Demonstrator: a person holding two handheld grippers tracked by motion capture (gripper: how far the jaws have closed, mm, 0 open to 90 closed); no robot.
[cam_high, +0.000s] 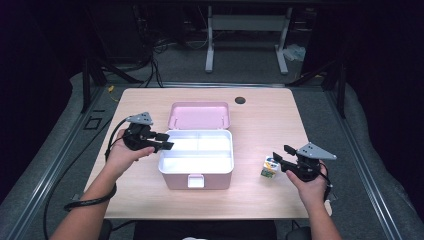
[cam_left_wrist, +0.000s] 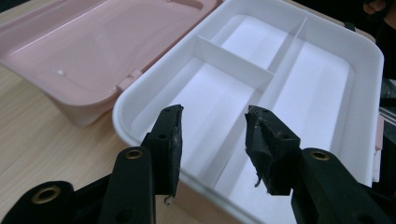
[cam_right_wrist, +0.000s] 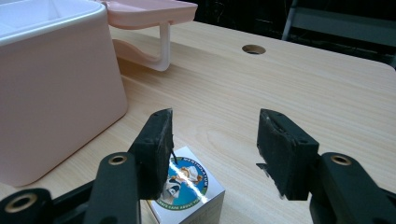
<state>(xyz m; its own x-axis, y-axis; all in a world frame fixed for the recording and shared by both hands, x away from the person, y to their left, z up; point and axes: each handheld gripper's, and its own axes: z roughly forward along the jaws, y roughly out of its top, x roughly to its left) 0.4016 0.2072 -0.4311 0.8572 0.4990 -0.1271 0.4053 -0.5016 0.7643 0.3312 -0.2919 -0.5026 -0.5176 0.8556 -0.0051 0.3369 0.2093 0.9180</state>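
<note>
On desk right of pink box (cam_high: 196, 177), small carton (cam_high: 269, 167) sits beneath right gripper (cam_right_wrist: 215, 140), fingers apart, nothing gripped. Left gripper (cam_left_wrist: 212, 135) over white tray (cam_left_wrist: 355, 51), fingers apart, empty. Risk: off-centre close tips carton, skids it away.

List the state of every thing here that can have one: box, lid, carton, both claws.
Pink box: open, upright; its white tray's compartments empty.
Lid: swung back behind the box.
Small carton: upright on the table, right of the box, unheld.
Left claw: open, nothing between the jaws, over the box's left rim.
Right claw: open, beside the carton, not gripping it.
</note>
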